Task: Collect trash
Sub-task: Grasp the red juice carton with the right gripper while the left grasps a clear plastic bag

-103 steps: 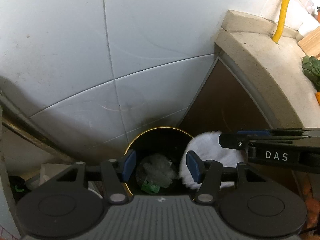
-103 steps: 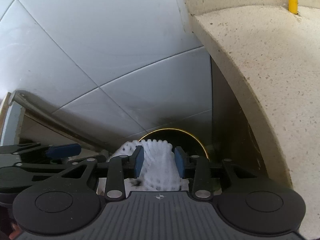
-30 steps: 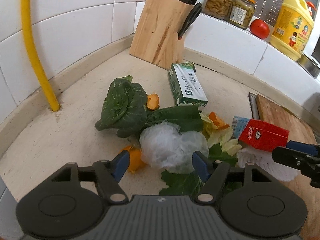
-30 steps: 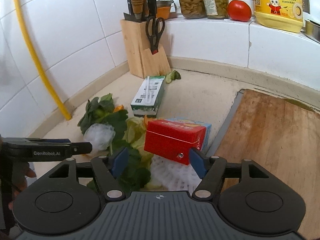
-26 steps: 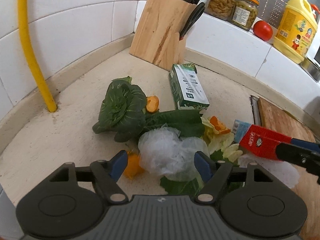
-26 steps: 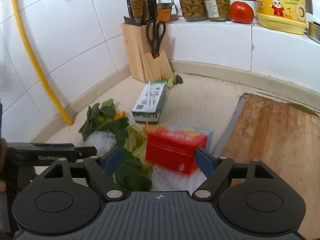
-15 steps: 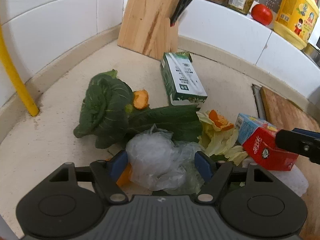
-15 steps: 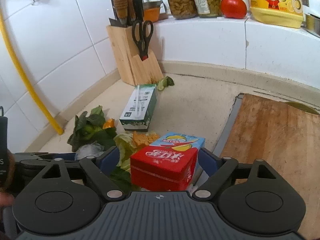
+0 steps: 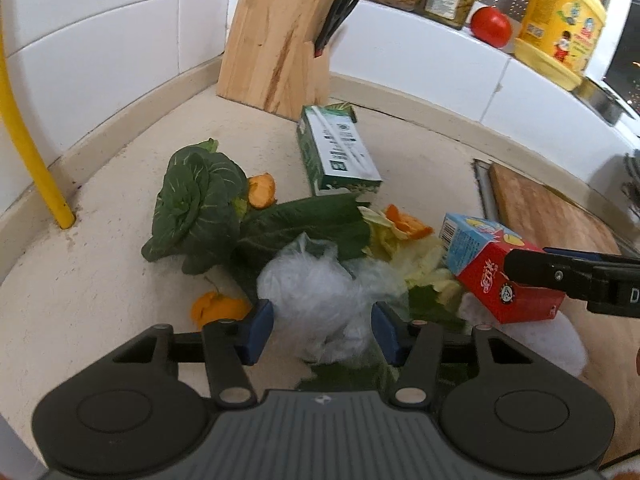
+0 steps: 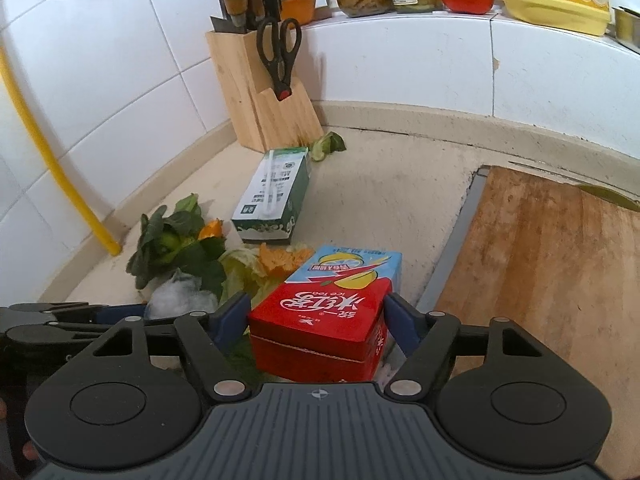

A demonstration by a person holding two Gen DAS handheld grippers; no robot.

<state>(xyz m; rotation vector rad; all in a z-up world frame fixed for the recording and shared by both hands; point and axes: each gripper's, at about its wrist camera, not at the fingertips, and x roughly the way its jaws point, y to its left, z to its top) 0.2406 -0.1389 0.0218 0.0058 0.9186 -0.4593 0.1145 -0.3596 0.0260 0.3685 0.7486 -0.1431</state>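
Claws (image 9: 323,332) closer around plastic wad (image 9: 320,296)

Even, soft indoor light, faint shadows, slight overall softness, and strong fisheye bending with dark corners.

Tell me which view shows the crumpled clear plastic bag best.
The left wrist view: the crumpled clear plastic bag sits large and central between the left claw pads. In the right wrist view it is small, partly hidden behind leaves.
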